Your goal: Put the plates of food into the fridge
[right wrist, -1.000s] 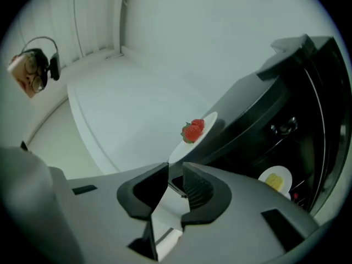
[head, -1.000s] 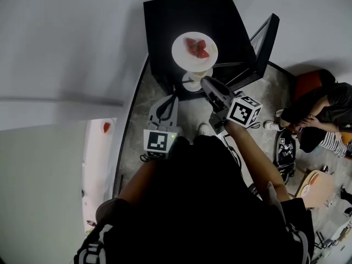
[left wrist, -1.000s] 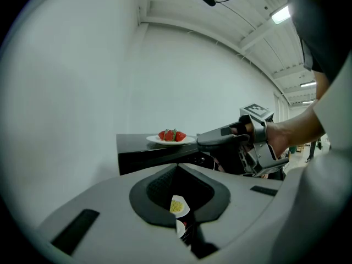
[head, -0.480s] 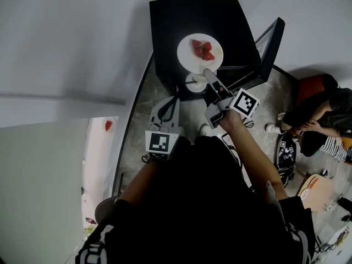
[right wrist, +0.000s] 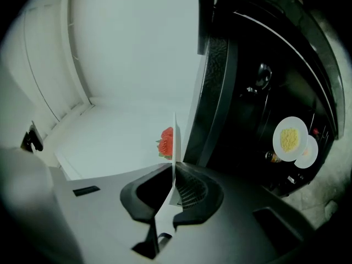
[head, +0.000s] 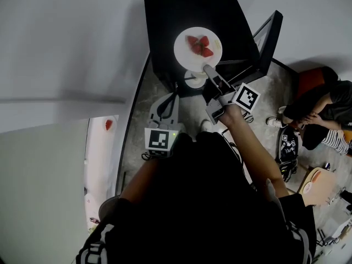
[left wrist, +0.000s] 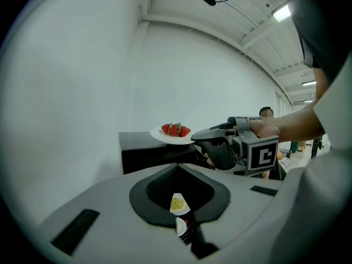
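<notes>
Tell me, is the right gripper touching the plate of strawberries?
Touching. In the right gripper view, the jaws of the right gripper, which have just been closing, press on the rim of the plate of strawberries, seen edge-on between them.

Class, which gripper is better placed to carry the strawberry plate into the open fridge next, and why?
Right. The right gripper is already shut on the rim of the strawberry plate, right at the fridge, so it probably only needs to guide it in. The left gripper holds nothing and sits further back.
</notes>
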Available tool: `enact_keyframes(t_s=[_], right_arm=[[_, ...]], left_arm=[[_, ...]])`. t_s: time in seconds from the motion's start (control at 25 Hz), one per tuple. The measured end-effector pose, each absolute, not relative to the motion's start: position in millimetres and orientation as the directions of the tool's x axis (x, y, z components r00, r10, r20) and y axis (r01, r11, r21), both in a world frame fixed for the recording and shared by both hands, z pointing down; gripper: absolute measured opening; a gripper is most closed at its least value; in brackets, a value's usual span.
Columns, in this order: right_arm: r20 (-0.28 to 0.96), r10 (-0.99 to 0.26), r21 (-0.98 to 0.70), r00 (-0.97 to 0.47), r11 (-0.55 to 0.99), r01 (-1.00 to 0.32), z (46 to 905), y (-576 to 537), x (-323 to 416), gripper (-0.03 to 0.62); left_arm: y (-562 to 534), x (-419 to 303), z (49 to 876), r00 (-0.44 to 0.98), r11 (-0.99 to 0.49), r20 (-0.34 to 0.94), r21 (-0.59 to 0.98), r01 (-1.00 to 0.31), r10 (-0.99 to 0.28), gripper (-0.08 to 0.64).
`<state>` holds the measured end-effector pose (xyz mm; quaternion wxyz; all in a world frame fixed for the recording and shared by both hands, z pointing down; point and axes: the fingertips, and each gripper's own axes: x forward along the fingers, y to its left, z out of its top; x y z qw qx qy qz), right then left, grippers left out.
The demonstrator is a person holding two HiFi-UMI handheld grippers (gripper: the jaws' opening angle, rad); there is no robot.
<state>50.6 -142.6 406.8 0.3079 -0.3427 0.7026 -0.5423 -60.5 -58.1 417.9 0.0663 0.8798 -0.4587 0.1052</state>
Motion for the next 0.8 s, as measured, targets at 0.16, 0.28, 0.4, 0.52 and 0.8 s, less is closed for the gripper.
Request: enact_keyframes(t_s=[0.16, 0.28, 0.4, 0.52, 0.8], right_arm=[[-0.070, -0.816, -0.978, -0.574, 0.169, -0.122, 412, -136, 55, 0.032], [-0.068, -0.820, -0.980, -0.568, 0.163, -0.118, 415, -131, 59, 0.031], [-0.061, -0.814, -0.971, -0.578, 0.183, -0.156, 416, -130, 62, 0.031], [-0.064, -0.814, -0.970, -0.578, 0.187, -0.156, 417, -128, 64, 0.031], [-0.087, -0.819, -0.973, -0.567, 0.193, -0.129, 422, -127, 67, 0.031]], left_arm=[[-60, -59, 423, 0.568, -0.581, 0.251, 0.027, -0.813, -0.783, 0.020], [-61, -58, 425, 0.580, -0.595, 0.258, 0.024, -0.804, -0.773, 0.020], [-67, -54, 427, 0.594, -0.608, 0.255, 0.027, -0.793, -0.763, 0.020], [-72, -53, 431, 0.607, -0.622, 0.260, 0.030, -0.782, -0.751, 0.020], [-92, -61, 447, 0.627, -0.639, 0.261, 0.049, -0.768, -0.734, 0.020]])
